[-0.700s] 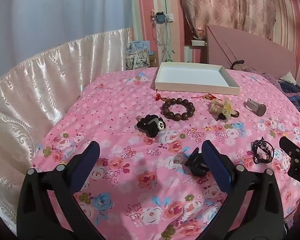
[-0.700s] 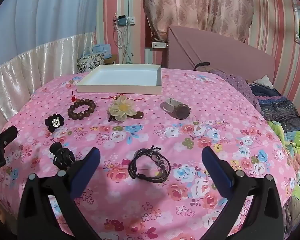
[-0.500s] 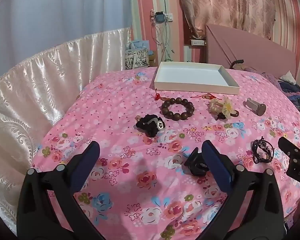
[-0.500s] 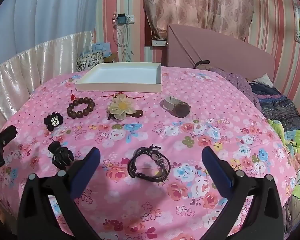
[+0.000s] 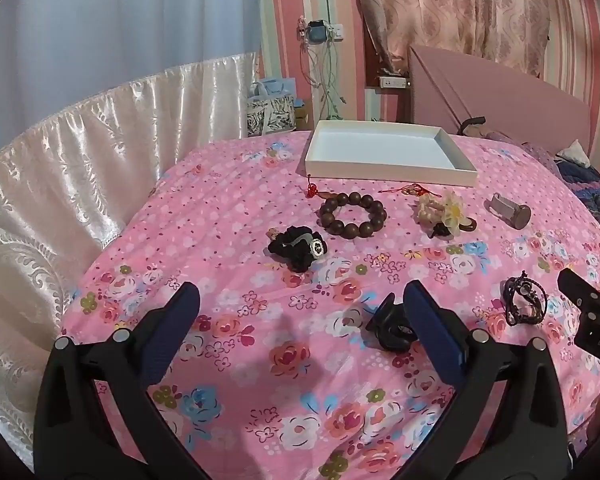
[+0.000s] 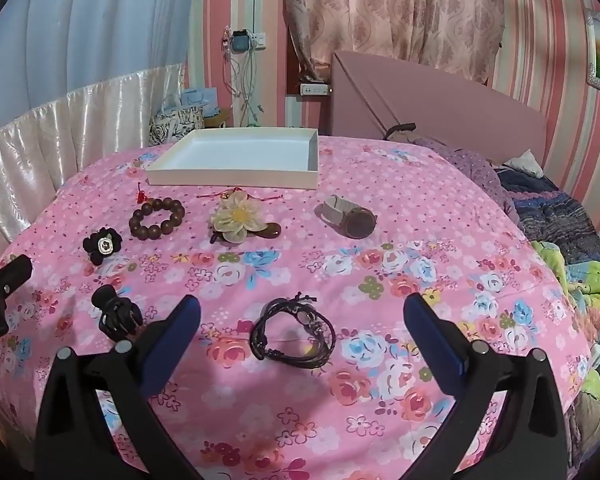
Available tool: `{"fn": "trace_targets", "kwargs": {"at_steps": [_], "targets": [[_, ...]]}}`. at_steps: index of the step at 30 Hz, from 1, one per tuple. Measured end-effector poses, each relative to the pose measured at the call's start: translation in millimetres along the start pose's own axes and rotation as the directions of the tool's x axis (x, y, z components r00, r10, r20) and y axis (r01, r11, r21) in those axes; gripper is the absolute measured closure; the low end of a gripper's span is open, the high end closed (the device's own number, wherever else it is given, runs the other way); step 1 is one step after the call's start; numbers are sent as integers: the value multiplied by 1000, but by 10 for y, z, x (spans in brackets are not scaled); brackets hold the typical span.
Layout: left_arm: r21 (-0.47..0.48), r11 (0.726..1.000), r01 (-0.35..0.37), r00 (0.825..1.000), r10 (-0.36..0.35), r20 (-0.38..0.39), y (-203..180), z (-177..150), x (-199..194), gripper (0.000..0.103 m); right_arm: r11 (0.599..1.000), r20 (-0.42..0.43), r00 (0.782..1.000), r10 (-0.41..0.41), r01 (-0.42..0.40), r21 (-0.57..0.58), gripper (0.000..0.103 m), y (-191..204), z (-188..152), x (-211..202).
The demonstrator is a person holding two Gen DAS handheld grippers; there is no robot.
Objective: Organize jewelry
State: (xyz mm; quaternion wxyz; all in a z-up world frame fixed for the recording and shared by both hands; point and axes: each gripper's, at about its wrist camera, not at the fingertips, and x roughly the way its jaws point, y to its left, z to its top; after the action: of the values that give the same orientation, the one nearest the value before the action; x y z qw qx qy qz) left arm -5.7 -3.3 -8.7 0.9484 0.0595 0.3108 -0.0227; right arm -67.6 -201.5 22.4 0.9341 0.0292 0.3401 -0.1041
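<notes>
We hold the left hand-held gripper [image 5: 300, 320] low over the near part of the bed covered in a pink floral sheet [image 5: 228, 240]; its blue-padded fingers stand wide apart with nothing between them. A glossy black plastic claw hair clip [image 5: 388, 326] lies on the sheet just beside the right finger, partly hidden behind it; we cannot tell whether they touch.

The right hand-held gripper [image 6: 300, 320] is spread just as wide and grips nothing. Between its fingers, a little ahead of them, lies a tangled black cord bracelet with small charms [image 6: 292, 332], flat on the sheet and clear of both pads.

Further up the bed the other pieces lie in a loose row. At the left is a black fabric scrunchie with a round silver ornament [image 6: 102, 245]. Next comes a dark brown wooden bead bracelet [image 6: 157, 218] with a red knotted tassel at its far edge. Then there is a cream fabric flower hair clip [image 6: 238, 218], and to the right a wristwatch with a pale strap and dark round face [image 6: 350, 218], lying on its side.

Beyond that row sits a shallow white rectangular tray [image 6: 236, 178], with nothing in it, well apart from both hand-held grippers.
</notes>
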Motion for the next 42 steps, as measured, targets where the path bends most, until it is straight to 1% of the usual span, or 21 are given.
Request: {"fn": "trace_targets", "kwargs": {"at_steps": [10,42], "targets": [[-5,1000,5,1000,-5,-12,16,77,39,3,1000,-3,1000,2,-2,1,2,-6,-3,11],[-9,1000,7,1000,-7,-28,2,69,102,3,1000,-21,1000,13,-13,-7,2,-1,-11,97]]}}
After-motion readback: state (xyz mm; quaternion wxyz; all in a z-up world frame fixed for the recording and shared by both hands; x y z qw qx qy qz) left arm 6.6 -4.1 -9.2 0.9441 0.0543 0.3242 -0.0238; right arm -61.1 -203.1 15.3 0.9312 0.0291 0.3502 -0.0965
